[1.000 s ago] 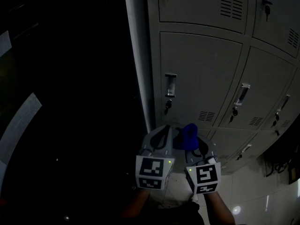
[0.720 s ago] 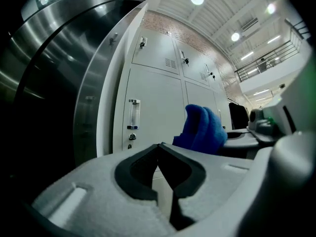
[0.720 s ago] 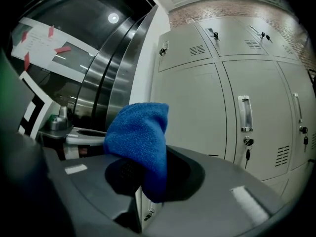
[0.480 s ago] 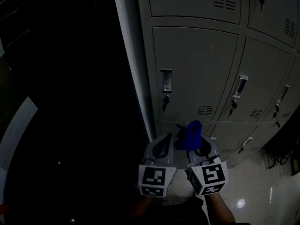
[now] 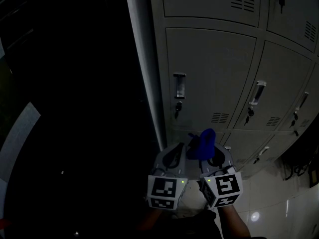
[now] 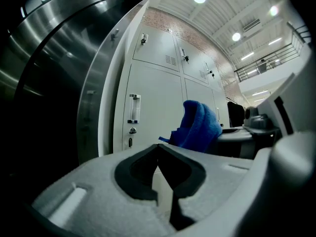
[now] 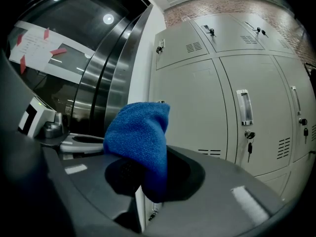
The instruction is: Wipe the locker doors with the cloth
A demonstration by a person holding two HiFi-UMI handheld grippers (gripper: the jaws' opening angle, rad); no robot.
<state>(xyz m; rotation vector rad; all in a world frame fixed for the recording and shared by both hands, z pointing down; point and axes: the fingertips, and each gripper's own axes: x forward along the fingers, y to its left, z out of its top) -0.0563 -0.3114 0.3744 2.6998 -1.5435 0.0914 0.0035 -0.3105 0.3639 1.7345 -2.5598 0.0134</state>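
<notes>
Grey locker doors (image 5: pixel 214 73) ahead. Head view only: left gripper (image 5: pixel 175 151) and right gripper (image 5: pixel 212 153) side by side, low. Left gripper view: jaws together, nothing between. Right gripper view: clamped on blue cloth (image 7: pixel 140 137), bunched upward.

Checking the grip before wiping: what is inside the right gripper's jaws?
The blue cloth, bunched upward, pinched in the right gripper. Its clamped end is covered by the jaws.

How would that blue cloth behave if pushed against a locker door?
Probably floppy: the blue cloth folds over itself where the right gripper pinches it. Likely light: its free end stands up unsupported. Its fuzzy weave should drag rather than slip on the locker door.
</notes>
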